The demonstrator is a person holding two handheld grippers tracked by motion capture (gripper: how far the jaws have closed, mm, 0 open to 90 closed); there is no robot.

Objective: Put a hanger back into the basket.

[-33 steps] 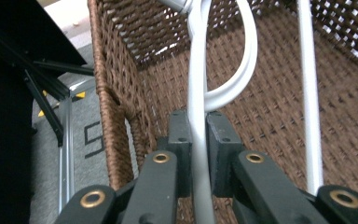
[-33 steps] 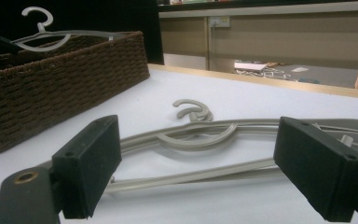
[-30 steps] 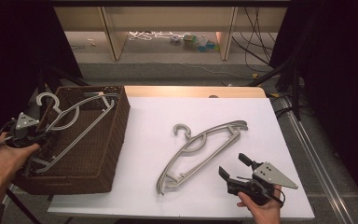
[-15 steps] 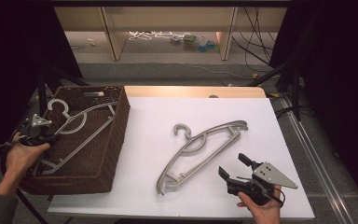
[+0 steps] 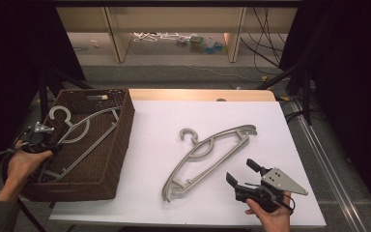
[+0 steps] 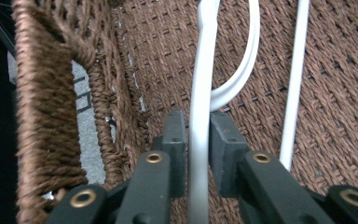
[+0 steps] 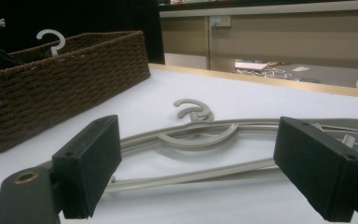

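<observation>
White table [image 5: 270, 121] roomy | left gripper [image 6: 197, 135] just loosening around basket's hanger [image 6: 200, 93] | right gripper [image 7: 200, 168] agape.

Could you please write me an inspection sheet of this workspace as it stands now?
Surface: white table top, wooden strip along its far edge.
Job's things: one grey hanger in basket lies in the brown wicker basket, hook over the far left rim; second grey hanger on table lies flat mid-table.
Clutter: nothing seen on the table.
Grippers: left gripper has its jaws around the basket hanger's arm; they have just been opening, a slight gap shows. Right gripper open, low near the table hanger, apart from it.
Cables: one trails from the left gripper; several hang at the far right.
Surroundings: wooden shelving behind, small items on the floor.
</observation>
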